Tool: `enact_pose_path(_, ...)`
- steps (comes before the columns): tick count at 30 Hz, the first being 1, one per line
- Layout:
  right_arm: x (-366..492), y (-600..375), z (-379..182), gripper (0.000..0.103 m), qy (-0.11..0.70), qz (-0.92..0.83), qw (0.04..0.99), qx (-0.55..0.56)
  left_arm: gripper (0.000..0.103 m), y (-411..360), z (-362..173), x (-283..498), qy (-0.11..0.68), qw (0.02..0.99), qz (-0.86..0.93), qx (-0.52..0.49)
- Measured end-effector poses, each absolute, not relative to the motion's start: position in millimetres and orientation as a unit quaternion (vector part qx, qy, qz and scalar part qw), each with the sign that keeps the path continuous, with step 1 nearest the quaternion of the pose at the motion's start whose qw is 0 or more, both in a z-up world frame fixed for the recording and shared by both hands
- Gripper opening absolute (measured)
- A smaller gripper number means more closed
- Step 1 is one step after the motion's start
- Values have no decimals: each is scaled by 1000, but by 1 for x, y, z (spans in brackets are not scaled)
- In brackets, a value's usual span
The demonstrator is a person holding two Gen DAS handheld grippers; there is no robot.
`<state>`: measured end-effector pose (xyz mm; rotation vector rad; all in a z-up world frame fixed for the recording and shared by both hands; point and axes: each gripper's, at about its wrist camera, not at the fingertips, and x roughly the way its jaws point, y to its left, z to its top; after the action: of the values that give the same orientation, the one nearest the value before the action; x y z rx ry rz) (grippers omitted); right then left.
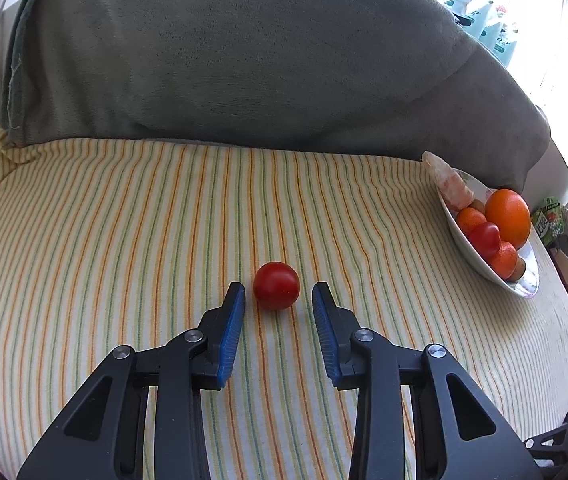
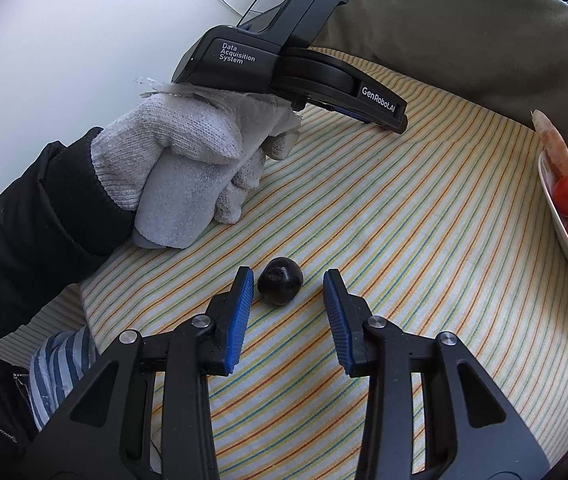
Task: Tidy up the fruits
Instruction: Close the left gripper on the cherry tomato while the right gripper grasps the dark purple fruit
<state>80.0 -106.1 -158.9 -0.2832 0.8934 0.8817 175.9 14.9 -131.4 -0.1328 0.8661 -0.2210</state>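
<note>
On my left gripper's black plastic housing (image 2: 240,56), white lettering reads "Data Acquisition System"; further right, its black arm (image 2: 379,102) carries "GenRobot.AI".

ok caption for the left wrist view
Open left gripper lined up on a red tomato, striped cloth.

The white dish (image 2: 563,220) runs off the right edge — its far fruits unseen, small brown ones unidentifiable.

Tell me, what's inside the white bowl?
The bowl holds a big orange, small oranges, a red tomato, a peeled pale piece and brownish fruits. Anything underneath them is hidden.
</note>
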Motion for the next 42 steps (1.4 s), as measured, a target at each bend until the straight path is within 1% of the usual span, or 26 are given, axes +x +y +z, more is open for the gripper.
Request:
enact_pose_path(8,81,-106,-160,38,417,411,800,-133,29,12,-132,178,420,899,-107,-64)
enact_pose_path(12,81,-105,-161,37,416,411,800,-136,25,11,-133,179,420,899,-106,-66)
enact_pose_path(16,75,-104,-158,35,415,411,800,-137,23,11,-133,178,421,898,-106,-68)
enact_pose_path(19,76,-104,-159,35,415,412,799,-139,22,12,-134,179,420,899,-106,-69)
enact_pose_path(26,74,-102,-161,25,414,416,797,-145,22,13,-134,179,419,899,-105,-70)
enact_pose_path(34,77,-108,-158,24,414,416,799,-134,22,14,-132,176,415,901,-104,-71)
enact_pose_path(42,82,-131,-144,24,403,406,813,-113,22,16,-120,164,401,906,-110,-79)
